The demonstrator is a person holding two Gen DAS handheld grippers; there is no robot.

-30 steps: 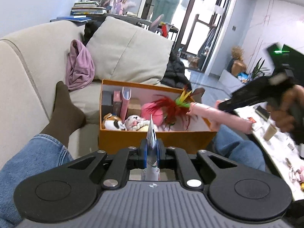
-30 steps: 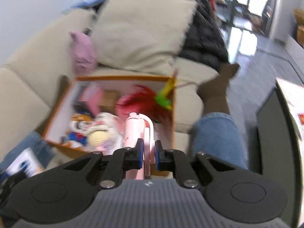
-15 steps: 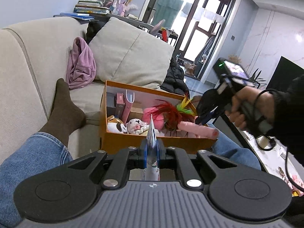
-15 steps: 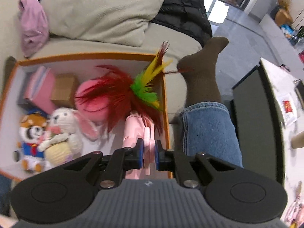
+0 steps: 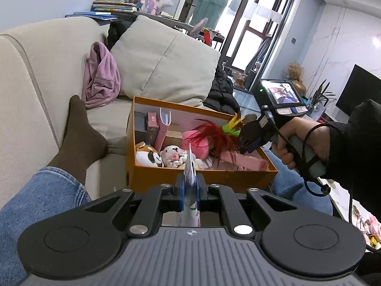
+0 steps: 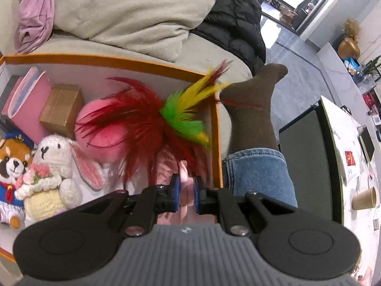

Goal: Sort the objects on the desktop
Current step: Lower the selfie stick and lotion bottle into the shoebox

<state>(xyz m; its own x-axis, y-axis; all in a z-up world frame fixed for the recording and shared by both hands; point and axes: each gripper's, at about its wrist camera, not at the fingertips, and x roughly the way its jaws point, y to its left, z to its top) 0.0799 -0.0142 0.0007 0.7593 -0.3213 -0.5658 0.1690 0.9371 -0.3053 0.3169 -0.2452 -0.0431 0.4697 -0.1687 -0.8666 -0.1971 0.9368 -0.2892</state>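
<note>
From the left wrist: the left gripper [image 5: 189,191] pinches a thin white card [image 5: 190,166], standing on edge. Just ahead sits an orange box [image 5: 202,178] holding soft toys, feathers and small boxes. The right gripper [image 5: 247,143] holds a pink tube [image 5: 240,160] lying across the box's near end, one end pointing right.

From the right wrist: the right gripper [image 6: 186,194] squeezes the pink tube [image 6: 184,174], which points away under the red feathers [image 6: 142,124]. Only here a toy bunny [image 6: 57,159] shows clearly.
</note>
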